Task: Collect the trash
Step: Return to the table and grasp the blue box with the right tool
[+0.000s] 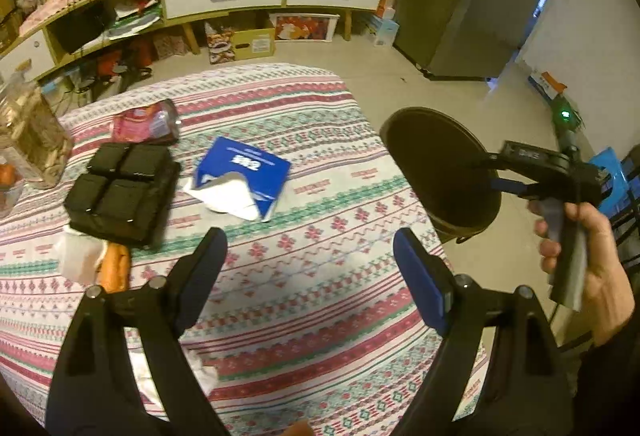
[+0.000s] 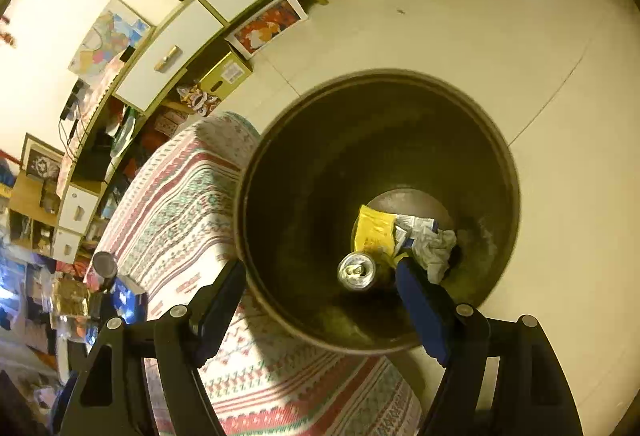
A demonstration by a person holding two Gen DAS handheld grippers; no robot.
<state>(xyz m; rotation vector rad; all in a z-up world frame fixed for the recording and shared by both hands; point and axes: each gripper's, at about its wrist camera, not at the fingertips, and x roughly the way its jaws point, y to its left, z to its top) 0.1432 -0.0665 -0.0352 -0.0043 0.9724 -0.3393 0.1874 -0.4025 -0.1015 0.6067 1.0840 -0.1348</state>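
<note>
Setting: a table under a striped patterned tablecloth (image 1: pixel 320 139), with a dark round trash bin (image 2: pixel 376 211) standing on the floor against its edge.

Right gripper (image 2: pixel 320 300): poised above the bin mouth, pointing steeply down; jaws spread apart with nothing between the pads. In the left wrist view it (image 1: pixel 486 173) appears over the bin rim, gripped by a hand (image 1: pixel 588 252).

Bin contents: a drink can (image 2: pixel 356 270) seen end-on near the bottom, beside a yellow wrapper (image 2: pixel 376 230) and crumpled white paper (image 2: pixel 434 248).

Left gripper (image 1: pixel 310 268): above the tablecloth, jaws released and wide, empty.

Trash left on the table: a torn blue carton (image 1: pixel 244 175) with its white flap peeled open, lying straight ahead of the left gripper; a crumpled white tissue (image 1: pixel 78 256) at the near corner of a black case (image 1: pixel 122 191); a pink plastic package (image 1: pixel 146 123) beyond the case.

Step in hand: judged to be the drop-off end of a collect cycle, the can lying in the bin under the open right jaws.

Next move: probably the left gripper descends on the blue carton; its flat shape calls for jaws straddling one raised edge or the loose flap before closing.

Risk: the flap may tear off or slip from the pads.
</note>
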